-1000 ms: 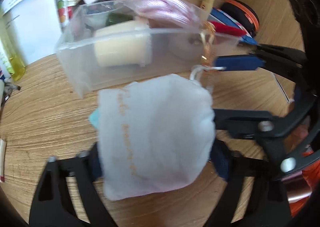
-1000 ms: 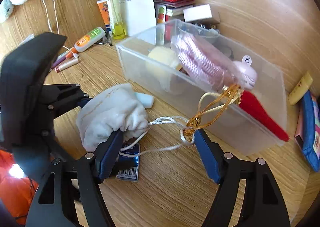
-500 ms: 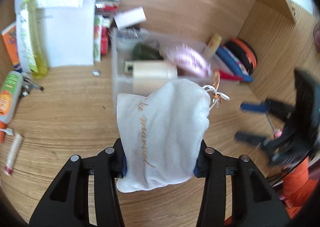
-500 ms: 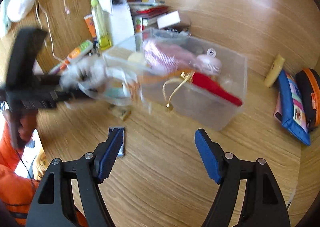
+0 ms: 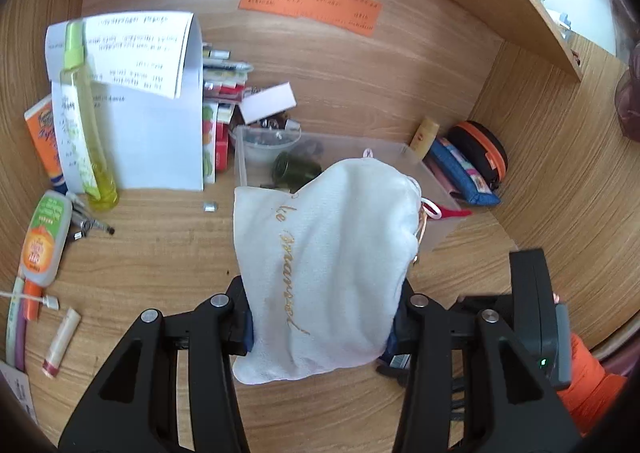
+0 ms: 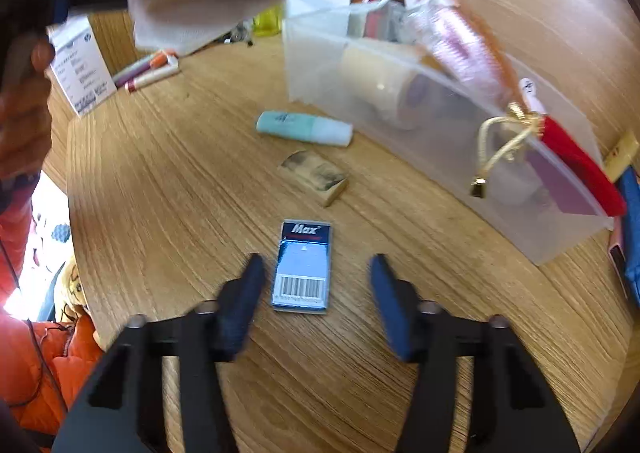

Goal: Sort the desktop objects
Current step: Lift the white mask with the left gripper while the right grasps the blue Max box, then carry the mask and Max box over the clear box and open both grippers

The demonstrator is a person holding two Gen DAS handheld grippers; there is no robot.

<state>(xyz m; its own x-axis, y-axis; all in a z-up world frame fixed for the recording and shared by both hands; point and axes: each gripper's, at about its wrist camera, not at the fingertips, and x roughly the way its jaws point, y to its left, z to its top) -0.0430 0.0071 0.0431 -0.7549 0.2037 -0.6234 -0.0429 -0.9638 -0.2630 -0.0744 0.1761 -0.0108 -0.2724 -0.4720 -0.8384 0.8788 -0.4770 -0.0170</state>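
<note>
A white drawstring pouch (image 5: 328,261) with gold lettering hangs clear of the desk, and my left gripper (image 5: 324,317) is shut on its lower part. It hides the front of the clear plastic bin (image 5: 432,189) behind it. In the right wrist view the pouch (image 6: 192,9) shows blurred at the top left, beside the bin (image 6: 320,65). My right gripper (image 6: 316,281) points down at the desk with its jaws closing. A blue staples box (image 6: 303,269) lies flat between the pads, with a gap on each side.
A mint highlighter (image 6: 304,127) and a small tan block (image 6: 314,175) lie in front of the bin. Pens (image 6: 148,73) lie at the left. A spray bottle (image 5: 80,121), papers (image 5: 152,93), an orange tube (image 5: 42,237) and pencil cases (image 5: 460,173) ring the bin.
My left gripper closed on the pouch and lifted it off the desk toward the bin. My right gripper left the pouch's cord, dropped over the blue staples box and narrowed its jaws.
</note>
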